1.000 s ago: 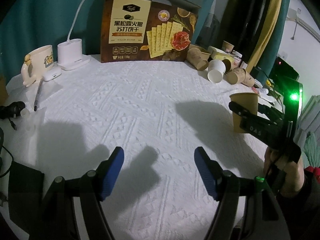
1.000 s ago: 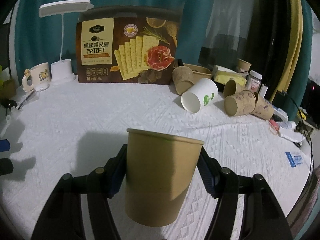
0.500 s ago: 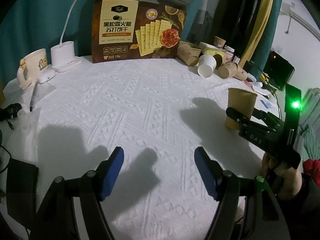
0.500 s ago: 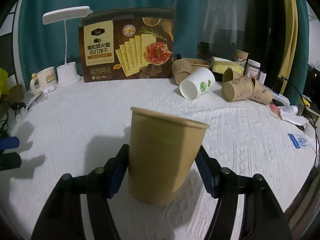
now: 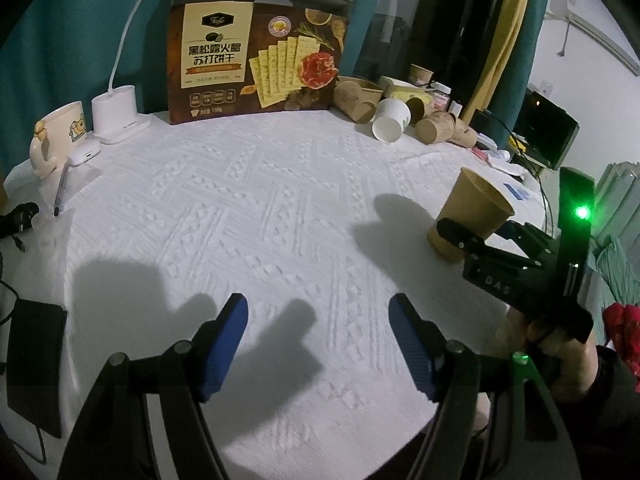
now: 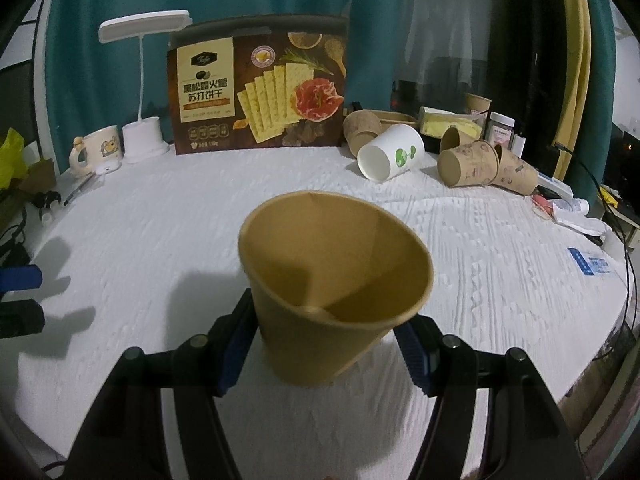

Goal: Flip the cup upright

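A plain brown paper cup (image 6: 332, 292) stands mouth up between the fingers of my right gripper (image 6: 324, 344), tilted a little toward the camera. Its base looks to rest on the white textured cloth (image 6: 160, 240). The right gripper is shut on the cup's lower wall. In the left wrist view the same cup (image 5: 468, 212) shows at the right, held by the right gripper (image 5: 476, 232). My left gripper (image 5: 316, 340) is open and empty above the cloth near the table's front edge.
Several paper cups lie on their sides at the back right, one white (image 6: 390, 156), others brown (image 6: 468, 162). A cracker box (image 6: 260, 104), a white desk lamp (image 6: 144, 80) and a mug (image 6: 98, 150) stand at the back. A pen (image 5: 60, 190) lies left.
The right gripper has lowered the cup toward the cloth and now looks down into its mouth. The left gripper stays open and has drawn back a little.
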Tool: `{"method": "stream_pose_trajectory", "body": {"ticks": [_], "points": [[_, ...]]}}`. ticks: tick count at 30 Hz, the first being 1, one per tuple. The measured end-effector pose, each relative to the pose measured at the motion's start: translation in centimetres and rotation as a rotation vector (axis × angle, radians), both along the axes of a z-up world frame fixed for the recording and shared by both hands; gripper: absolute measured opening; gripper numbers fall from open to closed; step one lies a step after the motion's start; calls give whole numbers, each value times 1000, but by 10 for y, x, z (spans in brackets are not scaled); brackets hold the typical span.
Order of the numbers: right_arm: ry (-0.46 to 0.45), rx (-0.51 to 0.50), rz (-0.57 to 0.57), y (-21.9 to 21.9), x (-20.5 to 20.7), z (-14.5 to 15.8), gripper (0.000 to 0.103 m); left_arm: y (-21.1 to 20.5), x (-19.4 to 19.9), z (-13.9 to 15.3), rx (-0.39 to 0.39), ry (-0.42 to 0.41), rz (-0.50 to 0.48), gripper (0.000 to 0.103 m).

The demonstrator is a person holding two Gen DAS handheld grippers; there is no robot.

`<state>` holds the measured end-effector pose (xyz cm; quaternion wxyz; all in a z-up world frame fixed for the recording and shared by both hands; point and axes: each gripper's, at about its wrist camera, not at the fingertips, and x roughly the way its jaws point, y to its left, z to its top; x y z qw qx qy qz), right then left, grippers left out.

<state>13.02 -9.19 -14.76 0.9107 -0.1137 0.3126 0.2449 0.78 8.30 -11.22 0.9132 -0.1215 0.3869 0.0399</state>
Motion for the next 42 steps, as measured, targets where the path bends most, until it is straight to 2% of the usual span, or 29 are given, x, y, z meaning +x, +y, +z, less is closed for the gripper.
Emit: {"method": "stream_pose_trajectory", "body": {"ticks": [10, 18, 27, 34, 37, 42], "points": [[8, 9, 14, -16, -28, -1, 64, -15, -14, 6, 44, -7, -17, 73], [19, 19, -20, -43, -51, 5, 64, -27, -26, 13, 72, -21, -22, 73], [106, 24, -112, -91, -70, 17, 64, -53, -35, 18, 97, -44, -71, 73], [106, 62, -196, -133, -82, 37, 64, -77, -43, 33, 113, -118, -130, 73], [97, 83, -228, -149, -87, 50, 64, -84, -45, 44, 115, -165, -145, 82], [56, 104, -261, -164, -94, 76, 64, -93, -48, 63, 159, -229, -135, 85]]}}
